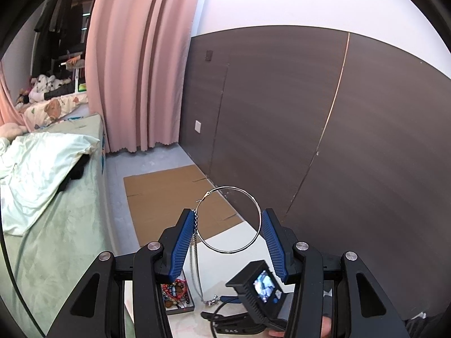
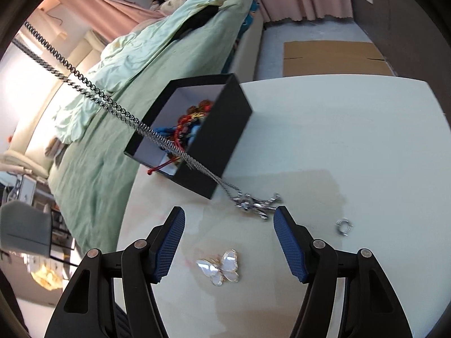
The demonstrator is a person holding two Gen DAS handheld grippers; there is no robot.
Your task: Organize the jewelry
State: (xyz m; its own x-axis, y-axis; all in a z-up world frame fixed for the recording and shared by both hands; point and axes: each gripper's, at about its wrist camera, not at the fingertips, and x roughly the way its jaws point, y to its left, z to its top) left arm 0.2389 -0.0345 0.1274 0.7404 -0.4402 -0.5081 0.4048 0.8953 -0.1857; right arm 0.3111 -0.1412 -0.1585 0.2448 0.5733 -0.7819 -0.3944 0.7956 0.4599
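Observation:
My left gripper (image 1: 229, 219) stands wide, raised above the table, with a large silver hoop earring (image 1: 255, 201) spanning its fingers. A silver chain (image 1: 195, 264) hangs from its left finger down to a pendant (image 1: 211, 300) on the table. In the right wrist view the chain (image 2: 93, 95) runs taut from upper left over the black jewelry box (image 2: 225, 129) to the pendant (image 2: 258, 204). My right gripper (image 2: 229, 225) is open and empty above a butterfly brooch (image 2: 221, 267). The box holds red and blue beaded pieces (image 2: 188, 126).
A small silver ring (image 2: 344, 226) lies on the white table (image 2: 338, 140) at the right. A bed with green bedding (image 2: 126, 84) runs along the table's left side. Flat cardboard (image 1: 169, 197) lies on the floor beyond the table. A dark wall panel (image 1: 338, 126) stands at the right.

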